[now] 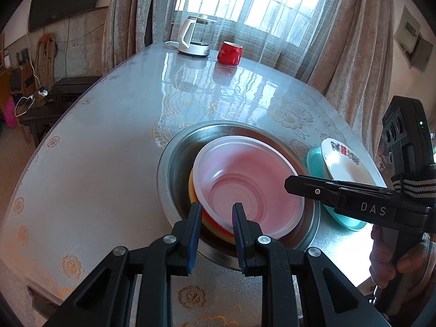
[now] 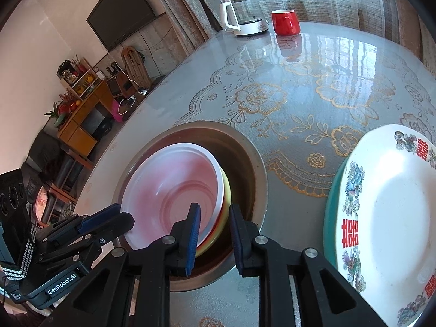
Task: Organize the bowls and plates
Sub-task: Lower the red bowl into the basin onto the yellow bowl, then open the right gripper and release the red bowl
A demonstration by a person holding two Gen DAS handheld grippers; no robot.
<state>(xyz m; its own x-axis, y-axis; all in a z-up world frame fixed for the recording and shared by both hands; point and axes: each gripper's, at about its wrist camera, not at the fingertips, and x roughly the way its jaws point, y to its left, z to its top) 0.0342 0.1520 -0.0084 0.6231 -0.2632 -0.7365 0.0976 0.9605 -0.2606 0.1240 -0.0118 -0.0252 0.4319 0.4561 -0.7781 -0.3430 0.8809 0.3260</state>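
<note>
A stack of bowls sits in a steel basin [image 1: 174, 160] [image 2: 245, 147]: a white bowl [image 1: 245, 179] [image 2: 169, 185] with a pink inside on top, then a red bowl [image 1: 214, 222] and a yellow bowl [image 1: 192, 190] [image 2: 227, 190]. My left gripper [image 1: 216, 218] [image 2: 122, 216] is shut on the stack's near rim, one finger inside the white bowl and one outside. My right gripper [image 2: 214, 226] [image 1: 288, 186] grips the rim on the opposite side the same way. A white plate [image 1: 343, 163] [image 2: 395, 204] with red characters lies on a teal plate [image 1: 313, 160] [image 2: 331, 199] to the right of the basin.
A white-and-glass kettle [image 1: 193, 38] [image 2: 242, 16] and a red mug [image 1: 229, 52] [image 2: 286, 21] stand at the table's far edge by the curtained window. The flowered tablecloth [image 1: 95, 163] [image 2: 299, 95] covers the round table. A hand [image 1: 387, 256] holds the right gripper's handle.
</note>
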